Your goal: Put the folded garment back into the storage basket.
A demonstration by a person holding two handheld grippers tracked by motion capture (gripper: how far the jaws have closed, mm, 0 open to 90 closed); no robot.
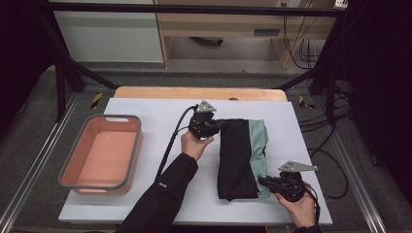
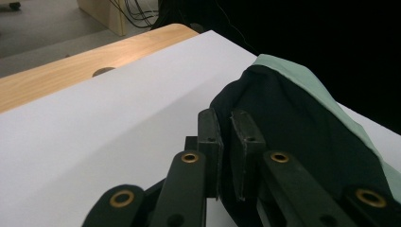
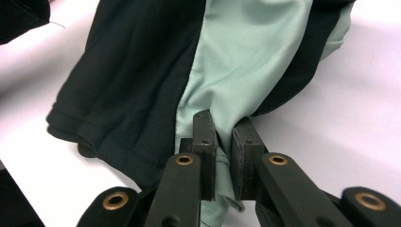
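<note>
A folded garment [image 1: 240, 155], black with a mint-green panel, lies on the white table cover [image 1: 160, 111]. My left gripper [image 1: 224, 124] is at the garment's far left corner. In the left gripper view its jaws [image 2: 226, 118] stand nearly together on the black fabric [image 2: 293, 123], which bulges up off the cover. My right gripper [image 1: 262, 181] is at the garment's near right corner. In the right gripper view it [image 3: 222, 120] is shut on a pinch of the green fabric [image 3: 236, 61], with the black part [image 3: 127, 80] spreading away to the left.
A salmon-pink basin with a grey rim [image 1: 136, 145] stands at the left of the cover. A wooden table edge [image 1: 194, 92] runs along the far side, with a hole in it [image 2: 103, 72]. Cables trail beyond the right edge.
</note>
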